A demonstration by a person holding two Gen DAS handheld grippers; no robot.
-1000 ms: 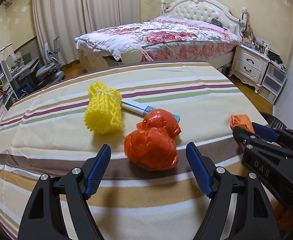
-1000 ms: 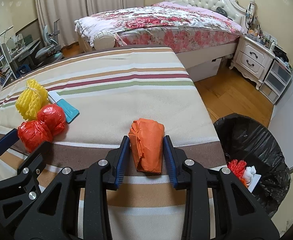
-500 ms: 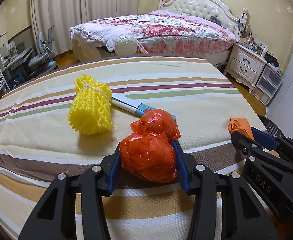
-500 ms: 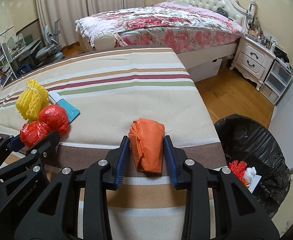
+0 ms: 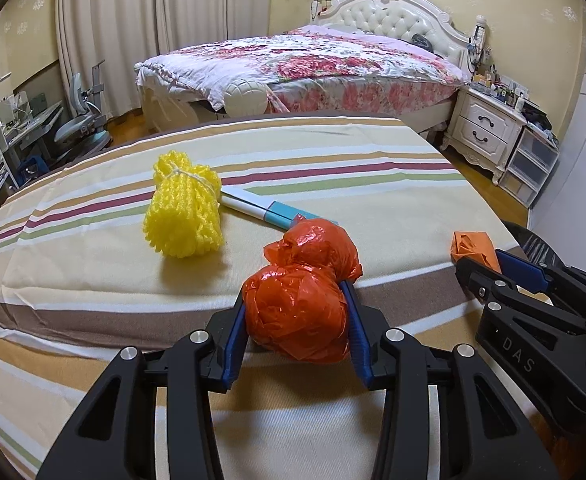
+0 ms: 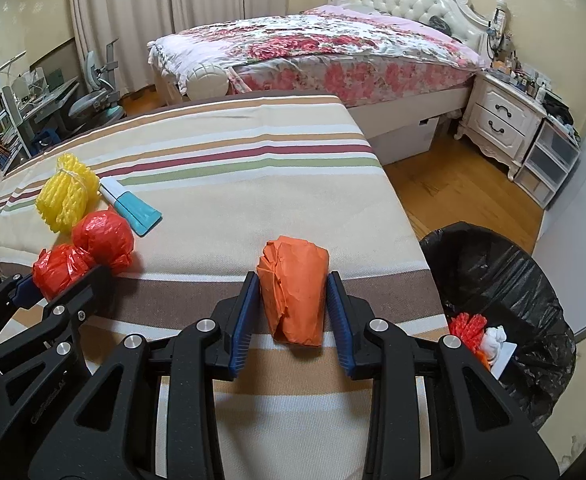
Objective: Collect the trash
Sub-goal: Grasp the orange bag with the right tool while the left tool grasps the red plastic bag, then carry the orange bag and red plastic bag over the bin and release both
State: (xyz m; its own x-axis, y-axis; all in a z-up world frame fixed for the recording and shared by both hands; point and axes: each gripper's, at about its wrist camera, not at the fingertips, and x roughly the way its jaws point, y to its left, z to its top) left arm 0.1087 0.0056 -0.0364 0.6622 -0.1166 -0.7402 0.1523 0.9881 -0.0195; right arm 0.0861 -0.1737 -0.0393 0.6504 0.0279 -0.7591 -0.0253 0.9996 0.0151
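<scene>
A crumpled red plastic bag (image 5: 313,252) with two lobes lies on the striped tablecloth (image 5: 353,184). My left gripper (image 5: 296,320) is closing on its nearer lobe, and both blue pads press into it. An orange paper wad (image 6: 293,264) sits between the pads of my right gripper (image 6: 293,296), which is shut on it near the table's right edge. A yellow foam net bundle (image 5: 183,208) and a flat blue-and-white packet (image 5: 269,210) lie further back on the cloth. Right of the table stands a bin lined with a black bag (image 6: 501,288), with red and white scraps inside.
A bed with a floral quilt (image 5: 313,60) stands beyond the table. A white nightstand (image 6: 501,120) and plastic drawers are at the right. A desk, chair and bookshelves (image 5: 33,128) fill the left side. Wooden floor (image 6: 453,188) lies between table and nightstand.
The left gripper's jaws have come together from wide open onto the red bag. The right gripper has kept still, holding the orange wad.
</scene>
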